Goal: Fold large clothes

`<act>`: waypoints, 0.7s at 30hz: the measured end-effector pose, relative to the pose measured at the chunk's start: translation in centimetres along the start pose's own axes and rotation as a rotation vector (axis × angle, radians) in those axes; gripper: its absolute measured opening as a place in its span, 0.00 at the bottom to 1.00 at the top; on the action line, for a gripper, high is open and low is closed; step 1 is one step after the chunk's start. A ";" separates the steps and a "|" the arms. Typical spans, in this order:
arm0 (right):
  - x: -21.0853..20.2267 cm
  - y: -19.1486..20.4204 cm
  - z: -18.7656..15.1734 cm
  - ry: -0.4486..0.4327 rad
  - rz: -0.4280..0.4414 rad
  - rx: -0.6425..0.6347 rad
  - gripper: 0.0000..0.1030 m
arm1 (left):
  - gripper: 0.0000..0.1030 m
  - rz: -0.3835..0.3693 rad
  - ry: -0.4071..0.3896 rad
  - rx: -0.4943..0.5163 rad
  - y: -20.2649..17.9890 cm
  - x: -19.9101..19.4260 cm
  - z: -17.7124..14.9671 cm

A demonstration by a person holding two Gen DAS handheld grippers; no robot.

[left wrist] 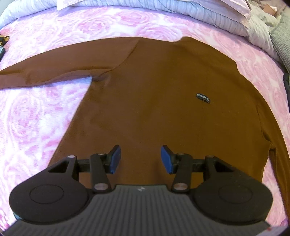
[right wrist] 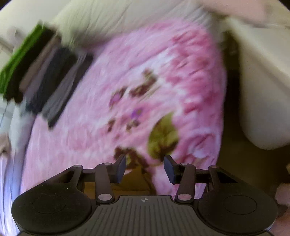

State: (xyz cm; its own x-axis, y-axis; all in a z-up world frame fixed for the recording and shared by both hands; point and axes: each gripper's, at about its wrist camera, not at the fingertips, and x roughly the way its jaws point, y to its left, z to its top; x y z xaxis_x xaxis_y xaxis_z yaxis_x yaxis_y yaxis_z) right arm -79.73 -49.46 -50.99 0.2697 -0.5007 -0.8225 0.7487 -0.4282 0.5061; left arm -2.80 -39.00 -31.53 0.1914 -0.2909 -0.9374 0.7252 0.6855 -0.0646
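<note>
Sweater (left wrist: 154, 101) flat, sleeve pointing left

We saw a pink rose-print bedspread (left wrist: 45, 112) filling most of the left wrist view, with pale striped bedding (left wrist: 208, 14) bunched along the top edge. In the blurred right wrist view, a stack of folded garments (right wrist: 41, 72), green uppermost, sat at upper left beside a cream pillow (right wrist: 262, 99) at right.
</note>
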 end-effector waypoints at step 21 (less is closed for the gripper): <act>2.4 5.9 -0.3 -0.195 -0.318 -0.325 0.20 | 0.43 0.003 -0.026 0.067 -1.4 0.6 0.9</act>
State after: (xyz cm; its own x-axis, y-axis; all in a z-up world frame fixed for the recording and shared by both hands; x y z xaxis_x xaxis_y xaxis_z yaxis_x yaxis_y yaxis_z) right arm -74.50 -52.99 -50.08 -0.0978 -0.5280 -0.8436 0.9339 -0.3415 0.1055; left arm -3.14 -40.71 -31.72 0.2107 -0.3067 -0.9282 0.7670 0.6406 -0.0375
